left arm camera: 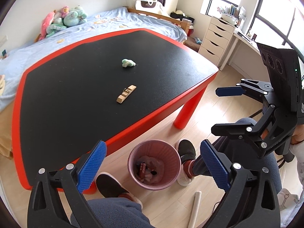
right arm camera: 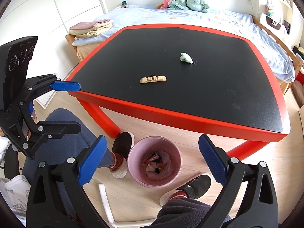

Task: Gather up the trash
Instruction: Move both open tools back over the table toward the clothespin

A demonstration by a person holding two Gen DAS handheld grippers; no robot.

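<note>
A pink bin (left arm camera: 154,164) (right arm camera: 154,161) stands on the floor by the table's near edge, with wrappers and tissue inside. On the red-rimmed black table (left arm camera: 95,72) (right arm camera: 190,76) lie a crumpled green-white wad (left arm camera: 128,62) (right arm camera: 186,57) and a wooden piece (left arm camera: 126,93) (right arm camera: 153,79). My left gripper (left arm camera: 153,169) is open and empty above the bin. My right gripper (right arm camera: 152,163) is open and empty above the bin too. Each gripper shows in the other's view, the right one (left arm camera: 220,110) and the left one (right arm camera: 74,106), both open.
The person's slippered feet (left arm camera: 187,152) (right arm camera: 121,146) flank the bin. A bed (left arm camera: 95,24) with plush toys lies behind the table. White drawers (left arm camera: 216,38) and a desk stand at the right. A white rod (right arm camera: 105,199) lies on the floor.
</note>
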